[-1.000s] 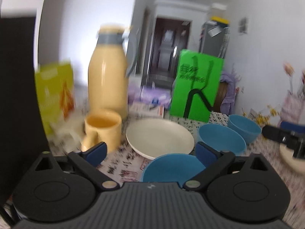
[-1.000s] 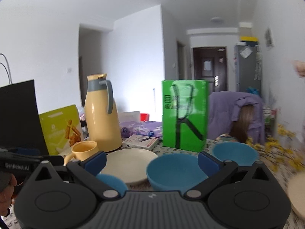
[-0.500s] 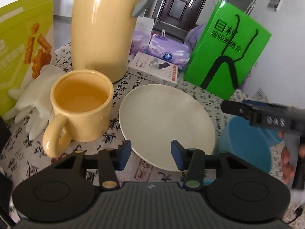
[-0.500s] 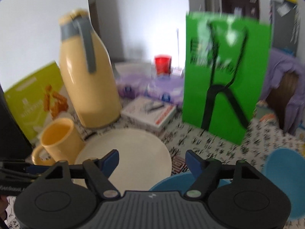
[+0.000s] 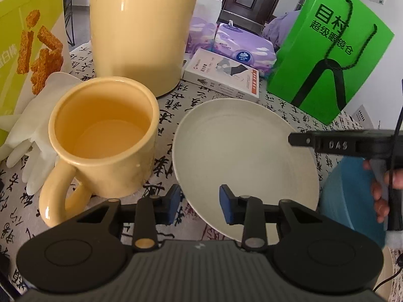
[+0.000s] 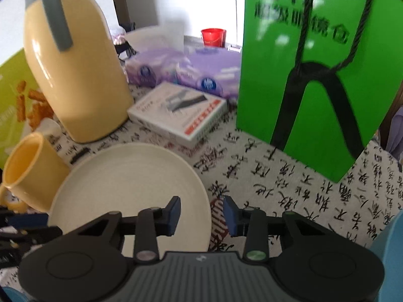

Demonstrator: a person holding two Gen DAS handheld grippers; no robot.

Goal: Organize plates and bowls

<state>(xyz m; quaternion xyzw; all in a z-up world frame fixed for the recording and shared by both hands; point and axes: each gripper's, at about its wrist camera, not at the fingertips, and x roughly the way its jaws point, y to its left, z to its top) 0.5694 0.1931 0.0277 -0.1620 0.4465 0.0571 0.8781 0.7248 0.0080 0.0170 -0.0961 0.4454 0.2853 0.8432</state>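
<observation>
Now both jaws close astride cream plate (image 5: 241,146) edges.

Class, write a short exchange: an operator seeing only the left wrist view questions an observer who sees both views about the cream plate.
Operator: My left gripper, jaws closing, straddles the plate rim. How does the right gripper stand?
Observer: It straddles the plate's right edge, jaws closing, pads not yet pressing.
Operator: Anything behind the tissue packs?
Observer: A red bucket, beyond the table.
</observation>
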